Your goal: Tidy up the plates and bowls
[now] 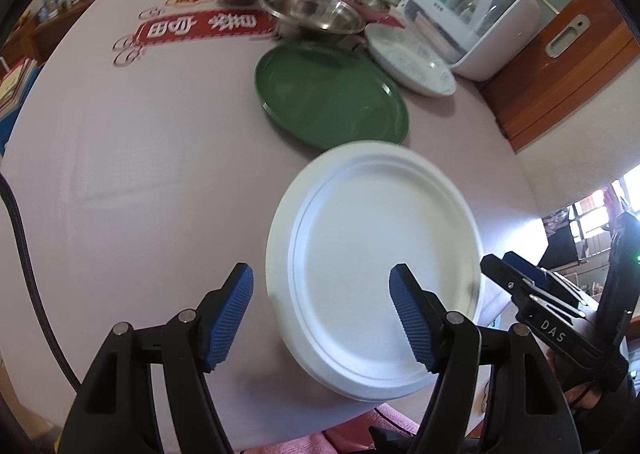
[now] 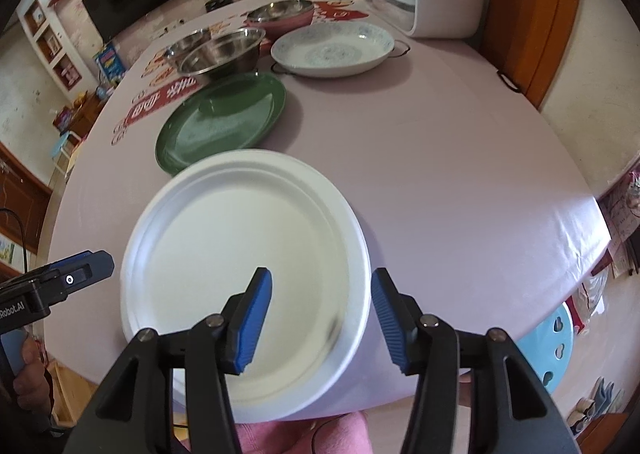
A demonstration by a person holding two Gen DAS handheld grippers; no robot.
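Both tools, left tool (image 1: 322,318) and right tool (image 2: 322,320), gape empty over the white plate (image 1: 376,266) on the worktop (image 1: 160,174); next likely stacking the green plate (image 1: 332,94).

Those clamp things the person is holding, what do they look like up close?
Each is a black plastic tool ending in two fingers with ribbed blue pads and silver pivot pins. The left gripper has a braided black cable trailing beside it. Seen from the side, the right gripper carries white "DAS" lettering, and the left one's body reads "Robot.AI".
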